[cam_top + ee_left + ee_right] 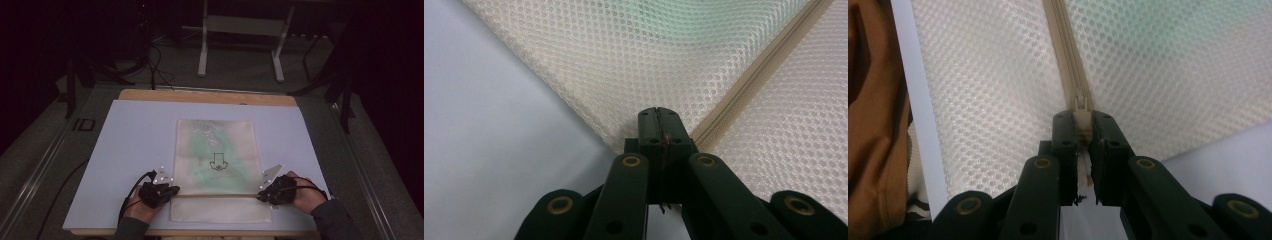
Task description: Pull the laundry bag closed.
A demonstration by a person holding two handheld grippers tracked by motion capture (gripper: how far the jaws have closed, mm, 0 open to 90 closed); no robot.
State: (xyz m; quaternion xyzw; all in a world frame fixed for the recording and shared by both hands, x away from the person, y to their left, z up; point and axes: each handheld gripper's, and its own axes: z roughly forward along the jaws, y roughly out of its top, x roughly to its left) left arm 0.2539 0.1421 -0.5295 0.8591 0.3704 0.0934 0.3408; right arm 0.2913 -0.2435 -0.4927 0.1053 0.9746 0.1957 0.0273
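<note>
My mesh bag point(215, 150) lies flat near the counter's point(130, 135) front edge, midway between its sides. My left tool point(173, 190) is pinched tight on the bag's edge at the zipper's point(754, 80) end; my right tool point(259, 196) is clamped on the zipper pull point(1081, 117).

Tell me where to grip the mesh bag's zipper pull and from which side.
Grip the small flat tab of the zipper pull at the right end of the zipper, coming from the bag's right edge along the zipper line. The right tongs already pinch it there.
</note>
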